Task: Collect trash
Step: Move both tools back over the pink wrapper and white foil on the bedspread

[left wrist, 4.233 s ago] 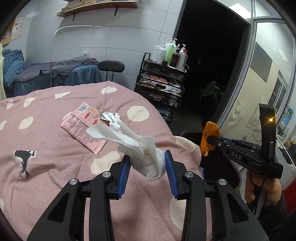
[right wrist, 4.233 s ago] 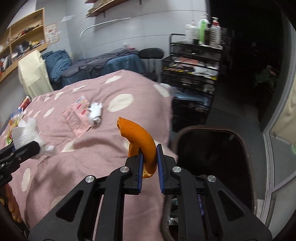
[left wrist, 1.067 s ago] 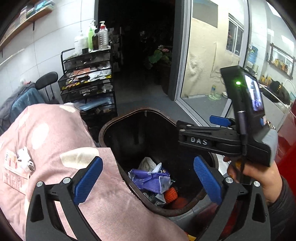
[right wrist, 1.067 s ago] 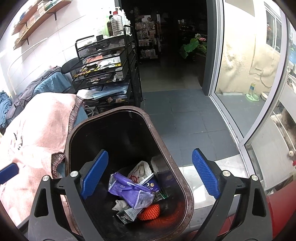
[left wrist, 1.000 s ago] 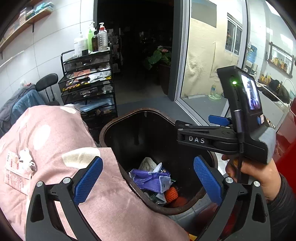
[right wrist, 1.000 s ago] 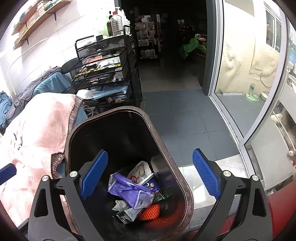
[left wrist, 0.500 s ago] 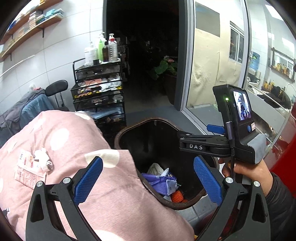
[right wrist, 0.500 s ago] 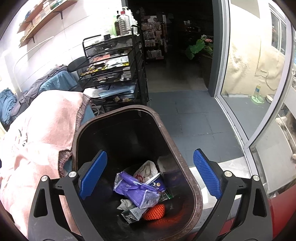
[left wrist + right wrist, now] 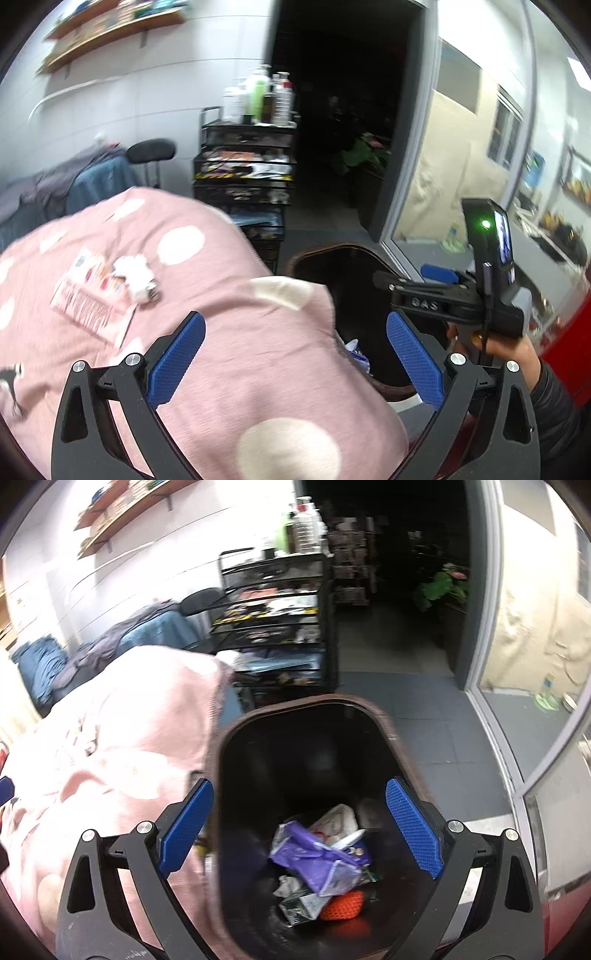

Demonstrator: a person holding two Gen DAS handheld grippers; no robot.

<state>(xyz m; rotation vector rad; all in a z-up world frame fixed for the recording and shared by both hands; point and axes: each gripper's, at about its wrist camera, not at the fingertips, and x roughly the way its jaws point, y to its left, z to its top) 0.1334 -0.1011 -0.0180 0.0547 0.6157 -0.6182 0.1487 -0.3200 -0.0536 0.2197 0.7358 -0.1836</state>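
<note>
My left gripper (image 9: 295,354) is wide open and empty above the pink dotted bedspread (image 9: 221,369). A crumpled white tissue (image 9: 135,275) and pink wrappers (image 9: 88,299) lie on the bedspread at the left. My right gripper (image 9: 299,830) is wide open and empty over the dark bin (image 9: 388,723); it also shows in the left wrist view (image 9: 439,291). In the bin lie a purple bag (image 9: 314,860), white paper and an orange piece (image 9: 341,904). The bin's rim shows in the left wrist view (image 9: 317,251) beside the bed.
A black wire cart (image 9: 243,177) with bottles on top stands behind the bed and bin. A black chair (image 9: 151,151) and blue-grey cloths are at the back left. A glass door frame (image 9: 491,664) runs along the right.
My left gripper has swung left from over the bin toward the bed, bringing the tissue and wrappers into fuller view. My right gripper stays open over the bin, shifted slightly.
</note>
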